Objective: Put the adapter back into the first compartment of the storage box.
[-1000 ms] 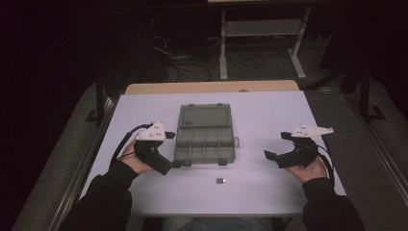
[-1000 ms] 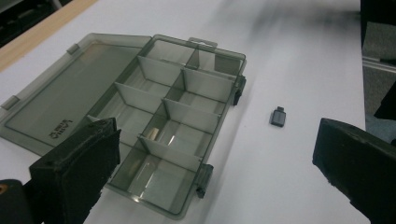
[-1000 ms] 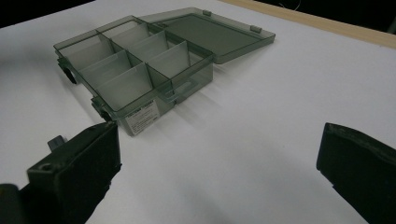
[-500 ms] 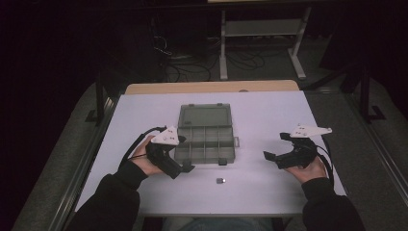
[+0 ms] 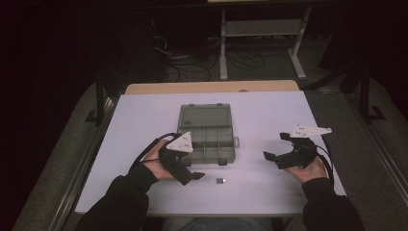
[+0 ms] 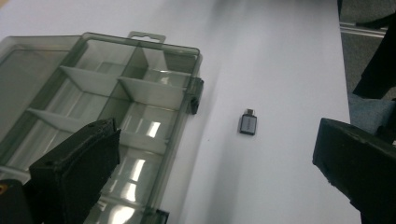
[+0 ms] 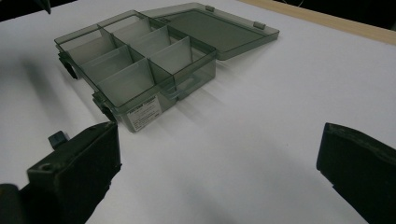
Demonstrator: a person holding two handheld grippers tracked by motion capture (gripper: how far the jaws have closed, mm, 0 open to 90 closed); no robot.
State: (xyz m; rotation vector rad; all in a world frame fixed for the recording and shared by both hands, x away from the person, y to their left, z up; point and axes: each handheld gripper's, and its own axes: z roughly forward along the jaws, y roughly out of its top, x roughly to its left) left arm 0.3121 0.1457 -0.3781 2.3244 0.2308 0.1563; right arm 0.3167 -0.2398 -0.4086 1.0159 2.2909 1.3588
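A smoky transparent compartment box (image 5: pixel 207 142) lies open mid-table with its lid (image 5: pixel 204 117) folded flat behind it; its compartments (image 6: pixel 116 107) (image 7: pixel 140 60) look empty. A small grey adapter plug (image 5: pixel 220 180) (image 6: pixel 248 124) rests on the white table just in front of the box. My left gripper (image 5: pixel 192 171) (image 6: pixel 215 154) hovers at the box's front left corner, open, with the adapter lying ahead between its jaws. Off to the box's right, my right gripper (image 5: pixel 275 147) (image 7: pixel 219 140) is open and holds nothing. The adapter (image 7: pixel 57 138) peeks out beside its left jaw.
The white table (image 5: pixel 144 120) has a wooden strip (image 5: pixel 211 87) along its far edge. Beyond it, on the dark floor, stand a metal rack (image 5: pixel 260 29) and loose cables (image 5: pixel 173 53). Rails run along both table sides.
My left gripper has moved right and slightly nearer, from beside the box's left edge to its front left corner, close to the adapter. The right gripper has barely moved.
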